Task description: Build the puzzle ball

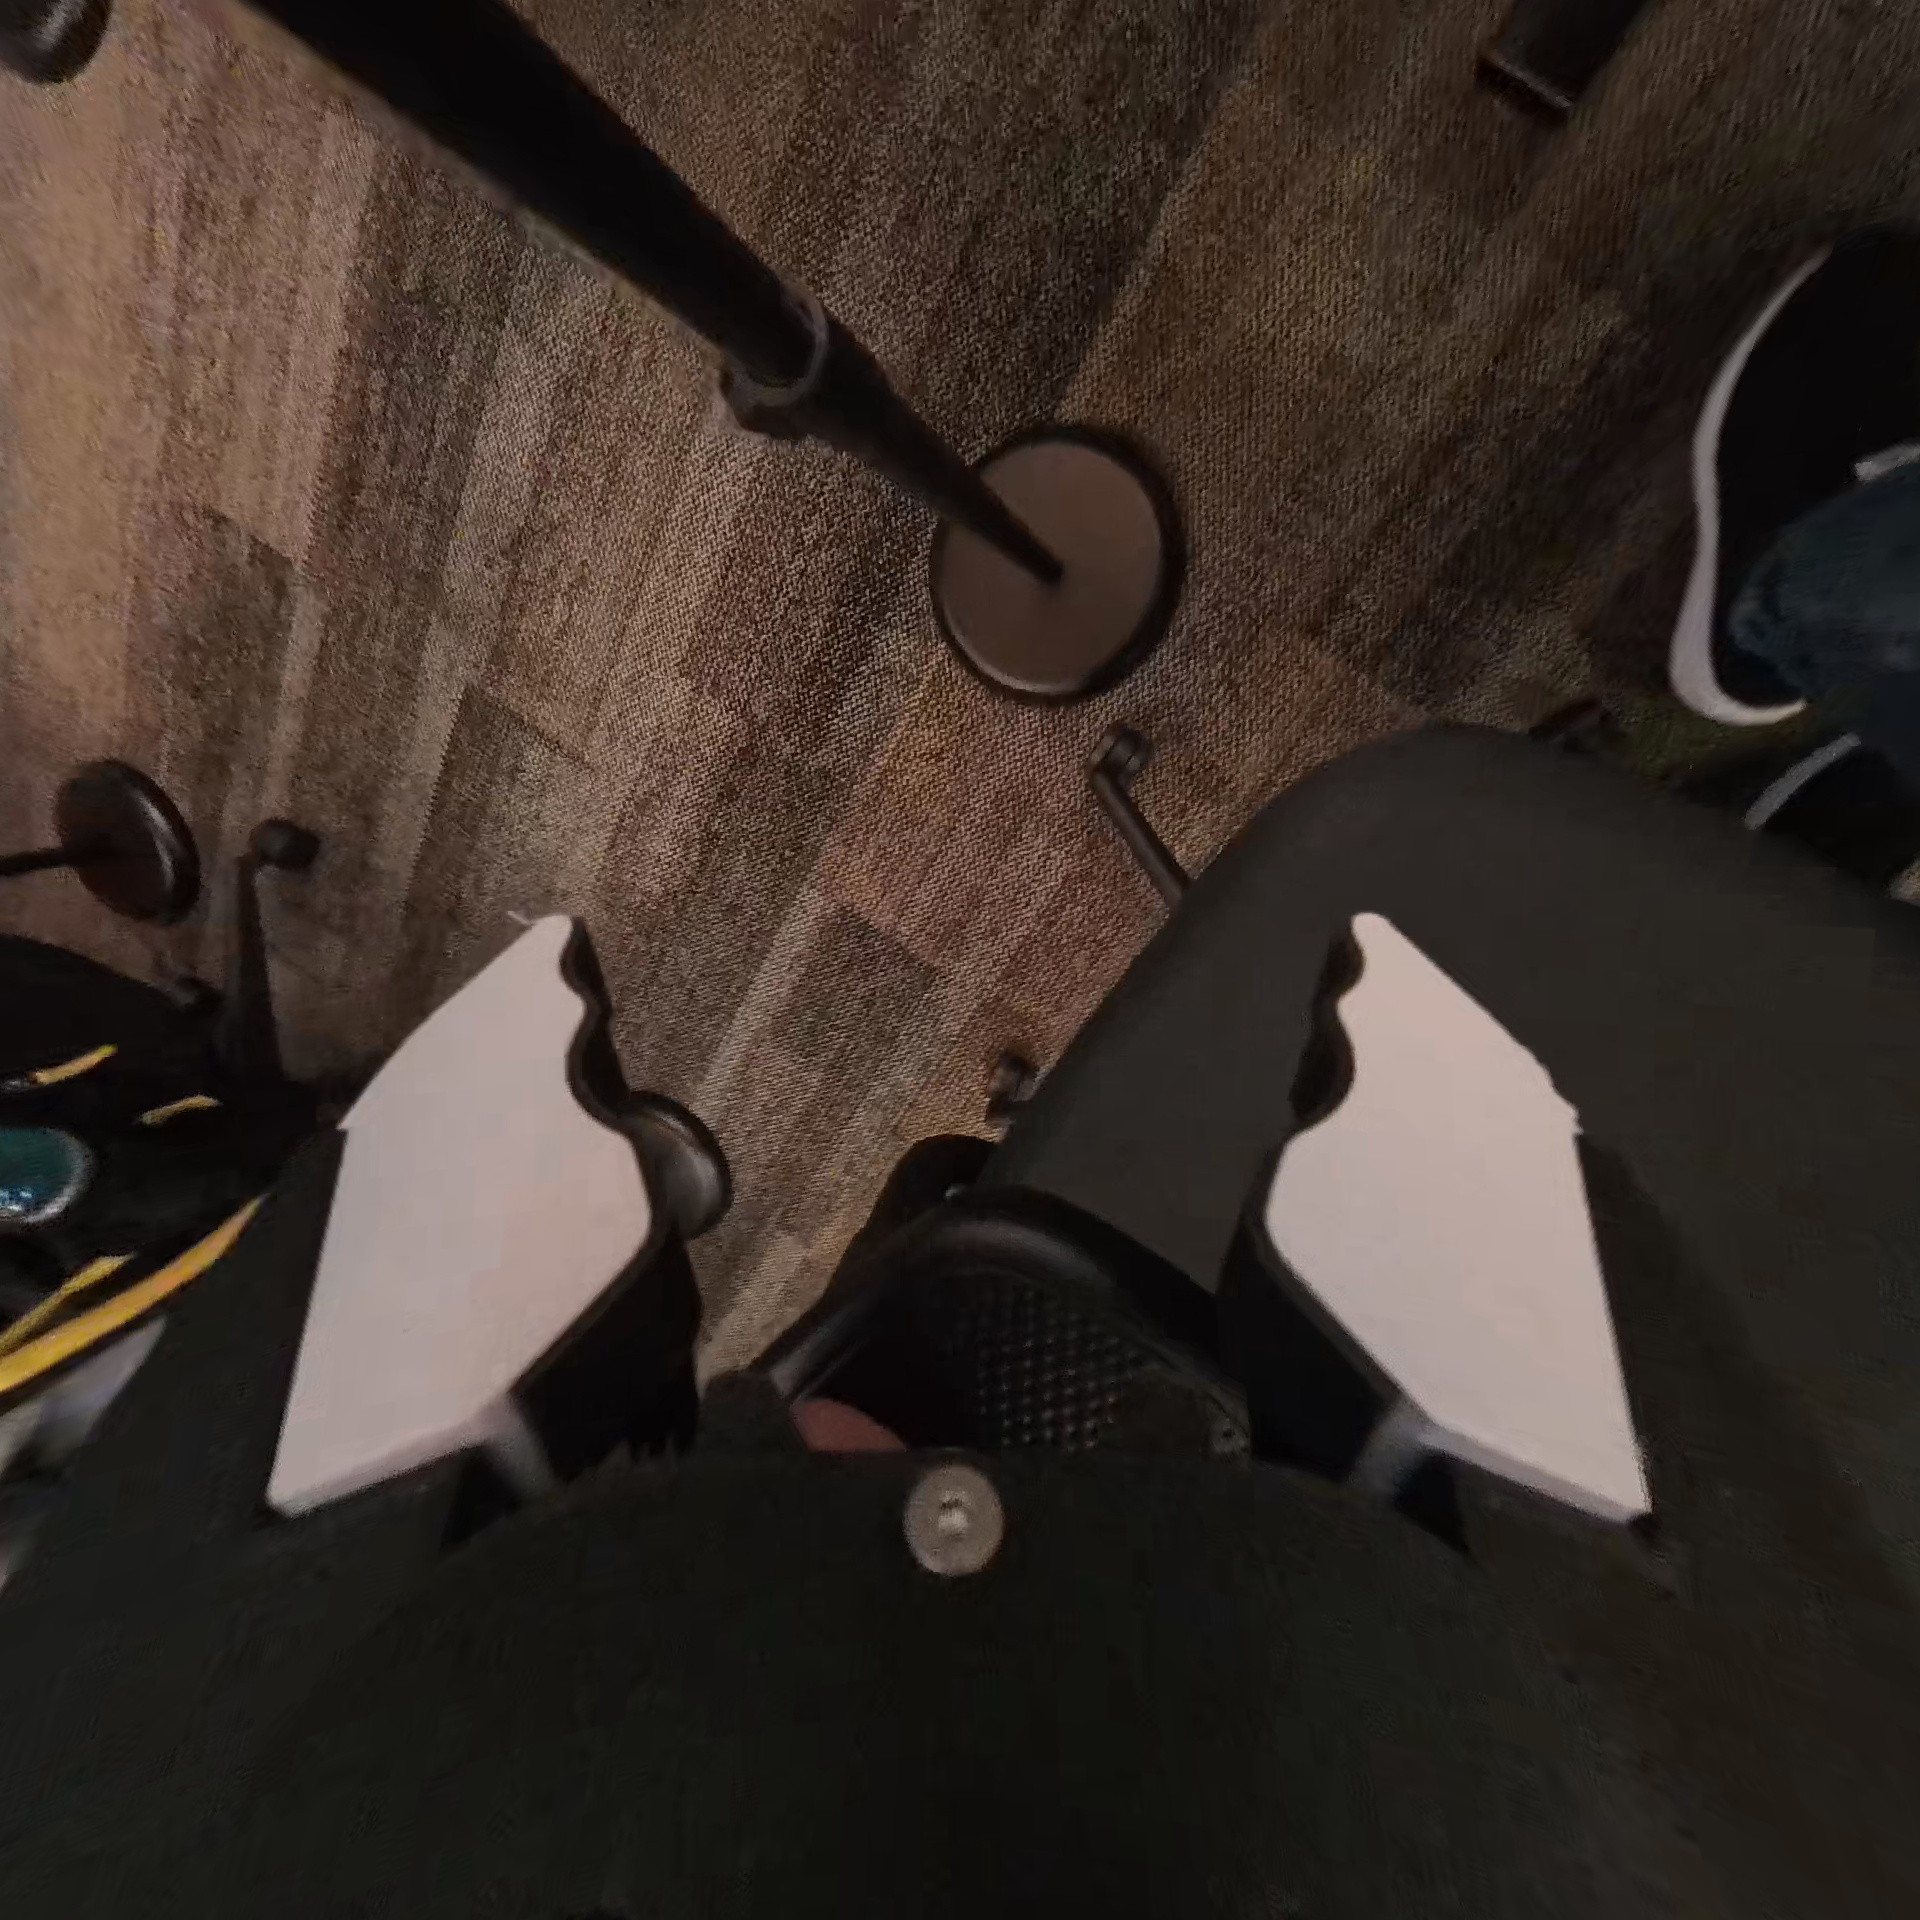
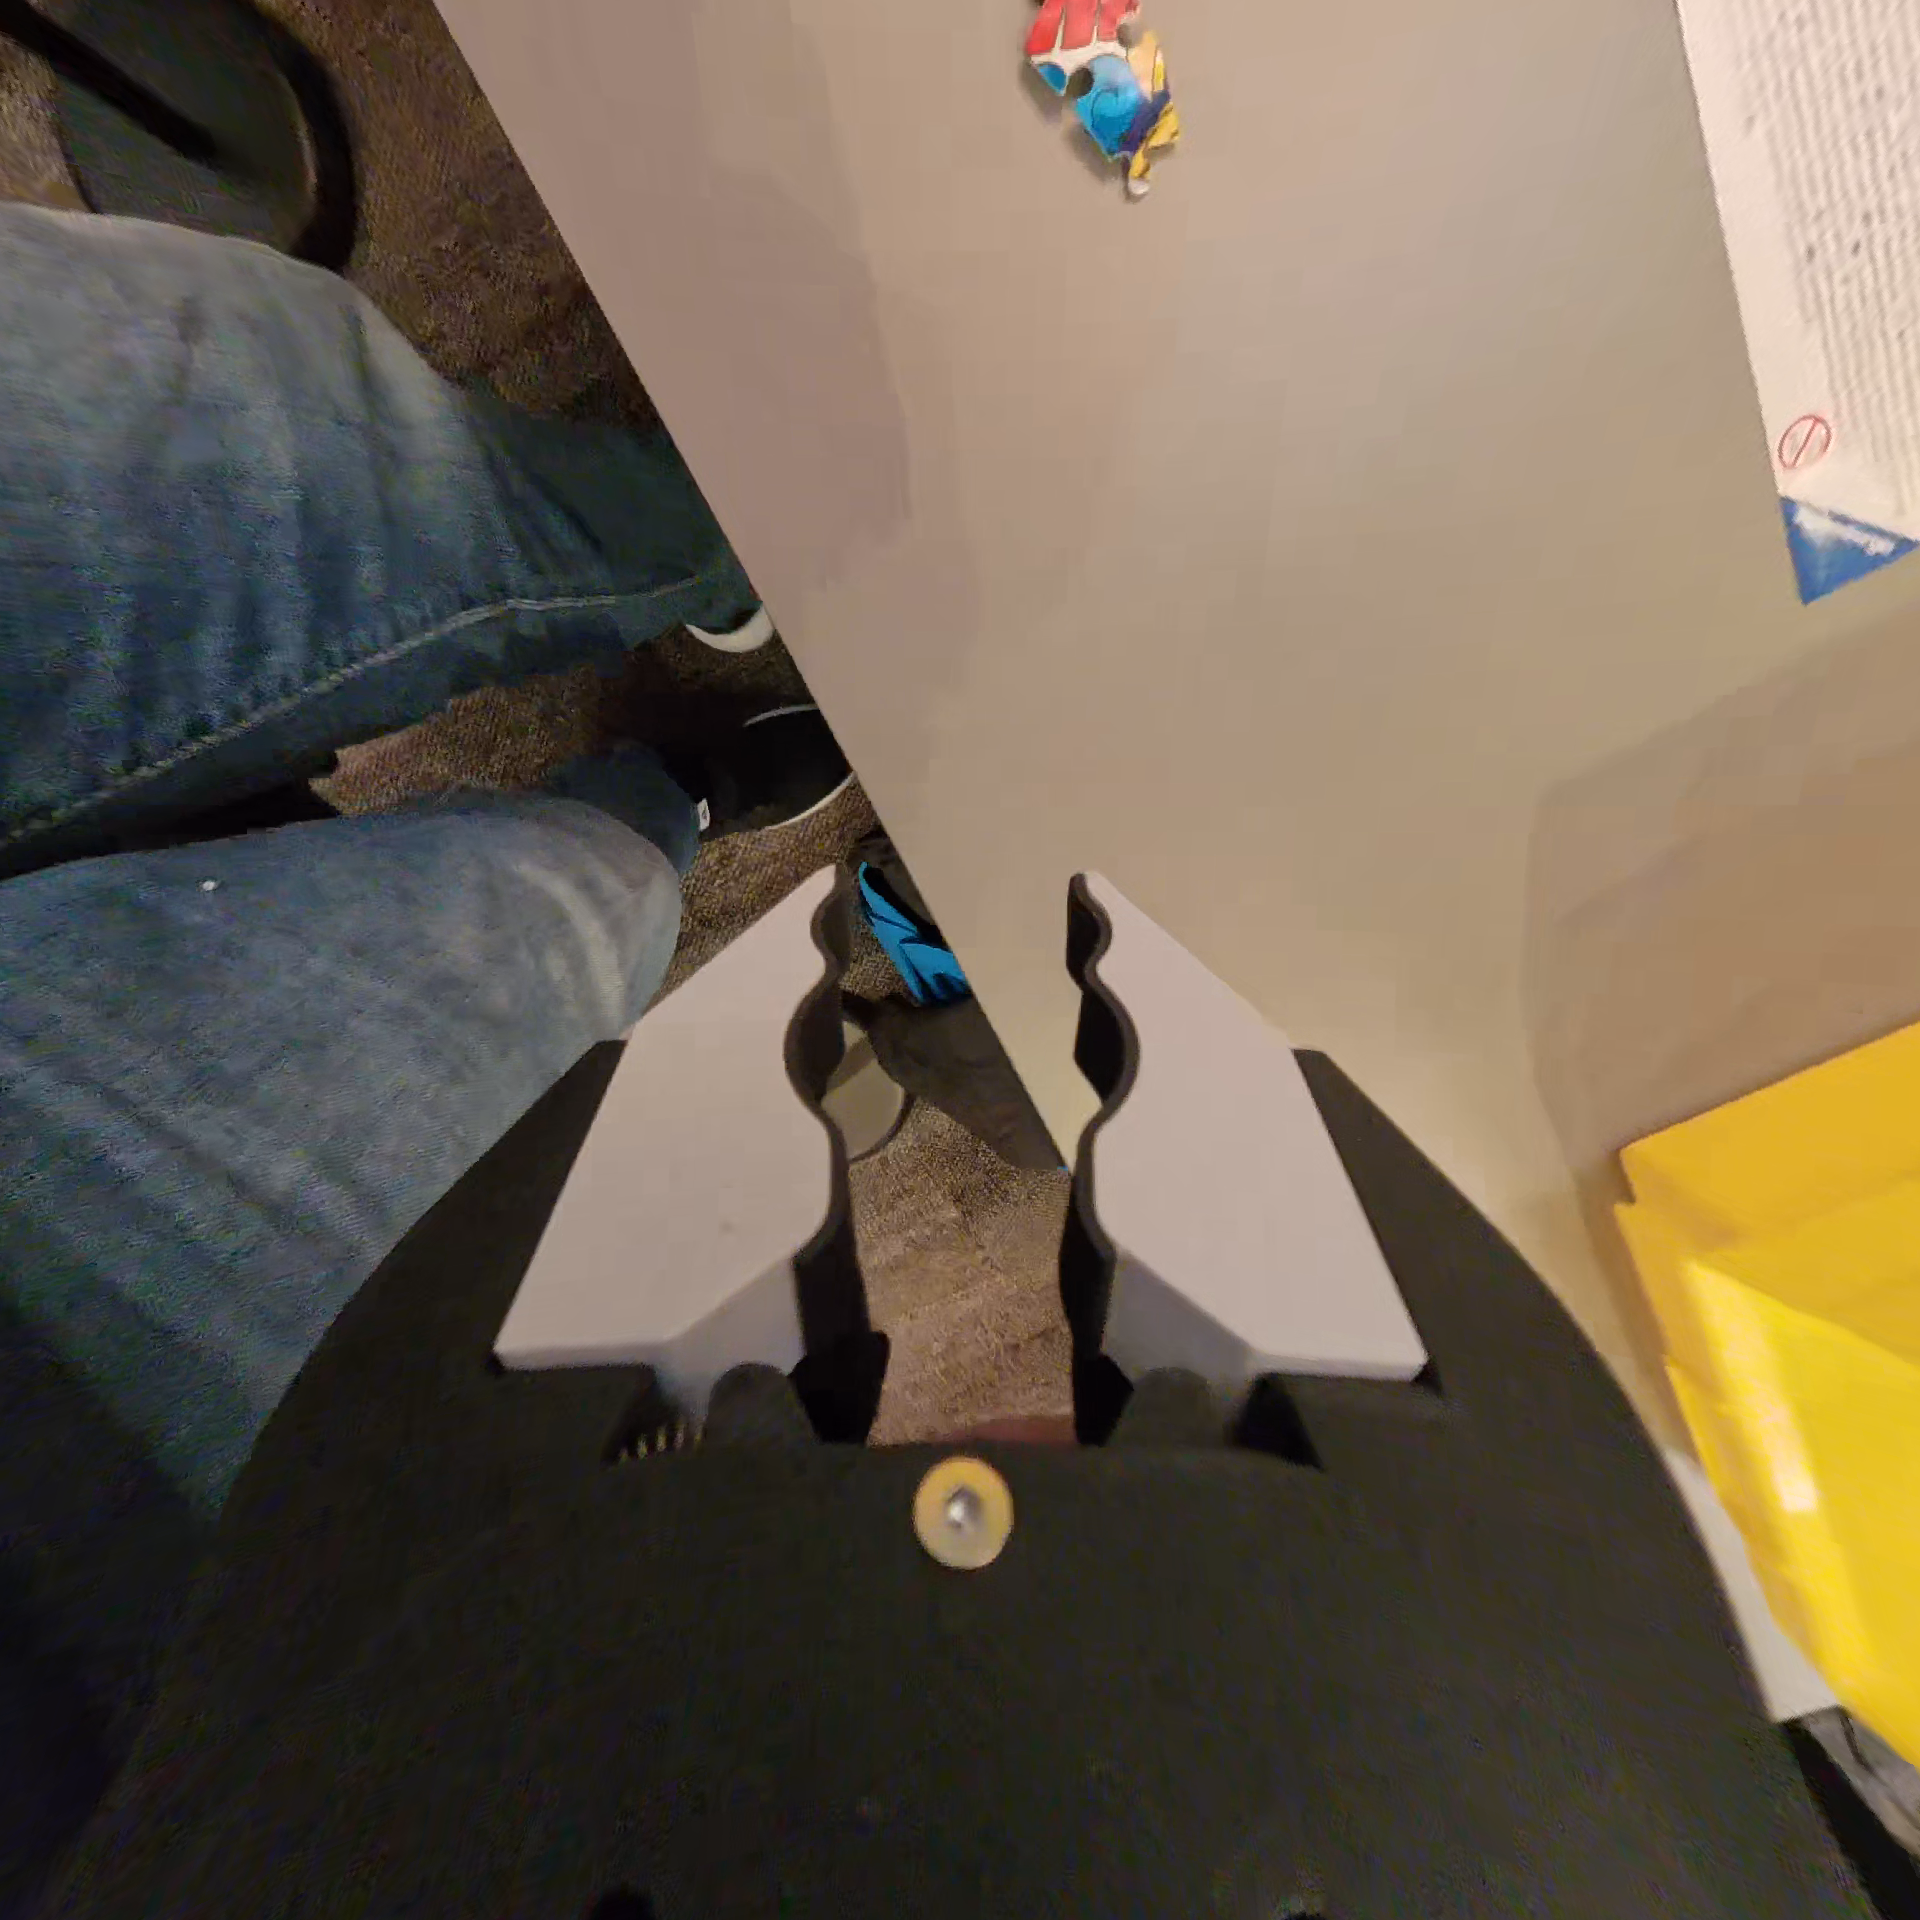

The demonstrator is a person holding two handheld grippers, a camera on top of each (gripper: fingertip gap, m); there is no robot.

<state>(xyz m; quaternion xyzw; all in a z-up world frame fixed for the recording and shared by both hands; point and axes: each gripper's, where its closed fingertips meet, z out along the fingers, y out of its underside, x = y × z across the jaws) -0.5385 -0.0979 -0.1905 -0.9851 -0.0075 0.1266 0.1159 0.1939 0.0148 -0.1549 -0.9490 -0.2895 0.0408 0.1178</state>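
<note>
Gaping wide and empty, left gripper [image 1: 961, 956] over carpet [image 1: 644, 644]; right gripper [image 2: 954, 904] narrowly parted, empty.

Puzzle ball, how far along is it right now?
Barely started, it seems. Done: a small cluster of joined colourful pieces lies on the table. In hand: nothing; the right gripper is open and empty at the table's edge, and the left gripper is open and empty over the carpet. Left: almost the whole ball; no other pieces show.

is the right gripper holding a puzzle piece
No, the right gripper is open and empty; the colourful puzzle pieces lie far off on the table.
</note>
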